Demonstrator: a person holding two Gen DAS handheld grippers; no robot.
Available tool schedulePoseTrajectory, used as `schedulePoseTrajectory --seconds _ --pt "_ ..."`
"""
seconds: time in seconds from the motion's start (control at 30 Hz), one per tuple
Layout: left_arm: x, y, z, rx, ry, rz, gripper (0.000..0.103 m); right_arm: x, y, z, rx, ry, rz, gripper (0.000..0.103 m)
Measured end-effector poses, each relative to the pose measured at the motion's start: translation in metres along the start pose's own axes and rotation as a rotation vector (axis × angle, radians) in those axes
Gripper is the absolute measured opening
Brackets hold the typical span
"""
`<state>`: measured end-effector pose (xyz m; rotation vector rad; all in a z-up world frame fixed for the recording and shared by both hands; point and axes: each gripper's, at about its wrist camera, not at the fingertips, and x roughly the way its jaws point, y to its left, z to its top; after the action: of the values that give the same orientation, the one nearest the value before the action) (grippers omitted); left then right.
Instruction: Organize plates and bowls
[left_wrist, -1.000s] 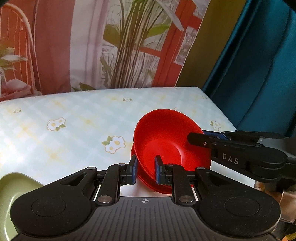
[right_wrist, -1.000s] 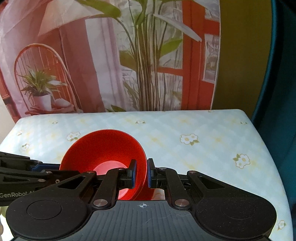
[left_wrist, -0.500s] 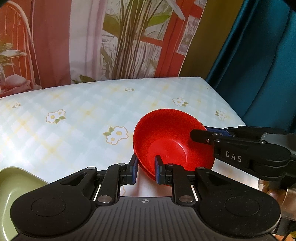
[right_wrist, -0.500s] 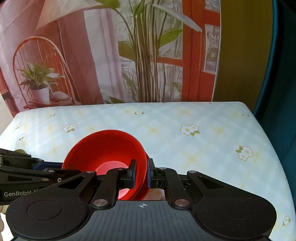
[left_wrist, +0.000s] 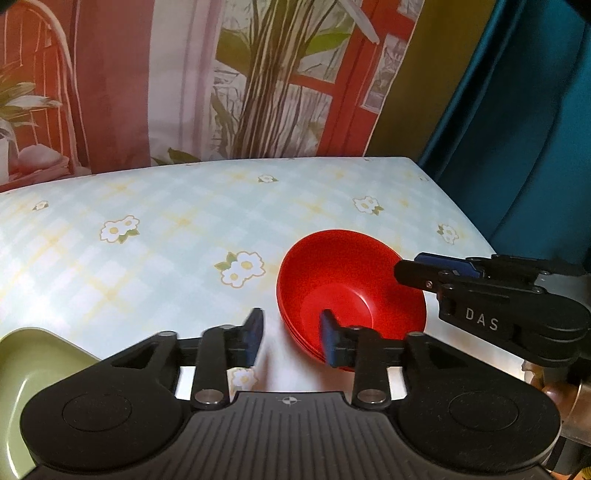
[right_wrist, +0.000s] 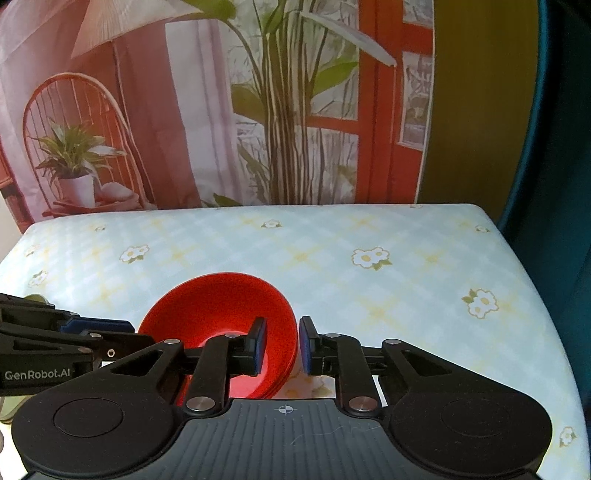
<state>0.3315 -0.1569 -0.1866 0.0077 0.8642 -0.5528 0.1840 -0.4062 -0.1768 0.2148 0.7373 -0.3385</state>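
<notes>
A stack of red bowls sits on the flowered tablecloth near the table's front; it also shows in the right wrist view. My left gripper is open, with the stack's near left rim between its jaws and not gripped. My right gripper is open, its jaws standing on either side of the stack's right rim with a gap. A green dish lies at the lower left of the left wrist view.
The table carries a pale blue checked cloth with daisies. A printed backdrop of a plant and a red window stands behind it. A teal curtain hangs past the table's right edge.
Both grippers have opened and let go of the red bowl. The bowl has come down level into the stack on the table.
</notes>
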Motion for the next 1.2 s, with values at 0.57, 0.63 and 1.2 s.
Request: schedulePoseTrajectory --seconds 0.57,0.63,1.2 --pt "0.017 0.003 -0.004 -0.033 0.04 -0.016 0.04 0.014 -0.008 -0.015 0.068 0.032 0.006 0.029" --pt "0.019 0.003 -0.004 -0.033 0.045 -0.021 0.04 0.015 -0.008 -0.016 0.077 0.037 0.013 0.029" --pt "0.022 -0.003 -0.009 -0.019 0.048 -0.057 0.033 0.019 -0.006 -0.022 0.108 0.053 0.053 0.019"
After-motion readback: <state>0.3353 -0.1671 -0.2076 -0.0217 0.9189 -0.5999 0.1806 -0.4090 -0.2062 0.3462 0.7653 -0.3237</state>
